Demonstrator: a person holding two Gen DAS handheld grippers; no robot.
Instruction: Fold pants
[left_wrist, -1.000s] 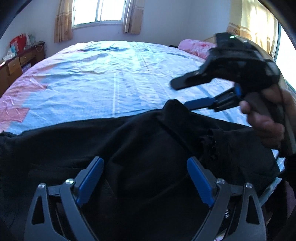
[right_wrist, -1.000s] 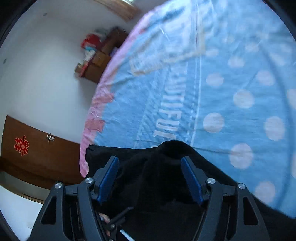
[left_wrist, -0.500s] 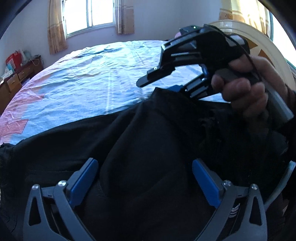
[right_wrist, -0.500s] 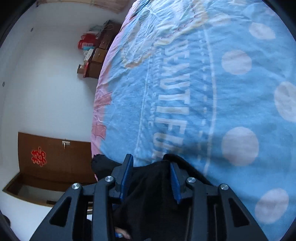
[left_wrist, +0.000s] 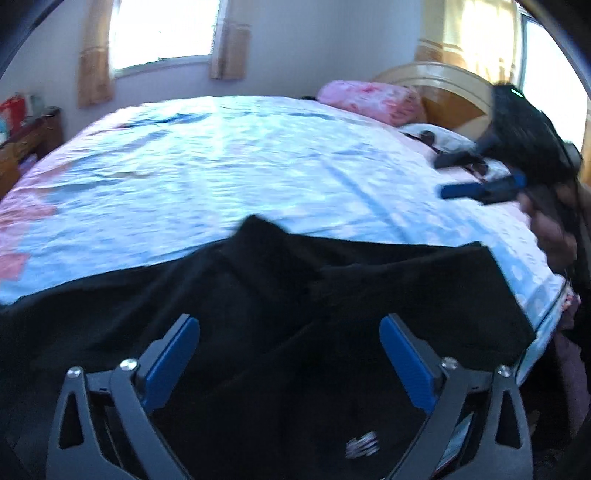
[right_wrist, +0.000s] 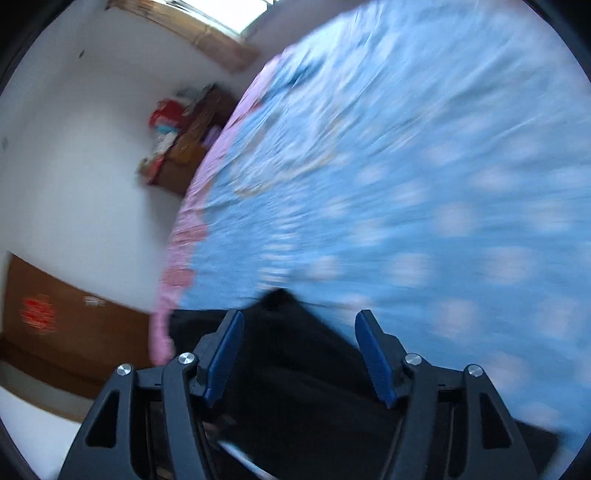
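Note:
Black pants (left_wrist: 280, 295) lie bunched across the near edge of the bed, with a small peak of cloth pointing toward the far side. My left gripper (left_wrist: 288, 350) hovers over them; its jaws stand wide and are closing a little, and the blue pads do not press the cloth. To the right, a hand holds my right gripper (left_wrist: 443, 176) above the sheet, clear of the pants. In the blurred right wrist view, my right gripper (right_wrist: 299, 332) has opening jaws, and the pants (right_wrist: 295, 387) lie below and between the fingers, untouched by the pads.
The blue dotted sheet (right_wrist: 406, 184) with a pink border covers the bed beyond the pants. A pink pillow (left_wrist: 369, 101) and wooden headboard (left_wrist: 443, 85) are at the far right. A cluttered wooden dresser (right_wrist: 184, 147) stands by the wall, and a brown door (right_wrist: 55, 332) sits left.
Half a second ago the right gripper was pinched on the pants' peak; now it has opened, let go and swung away to the right. The peak has dropped lower on the sheet.

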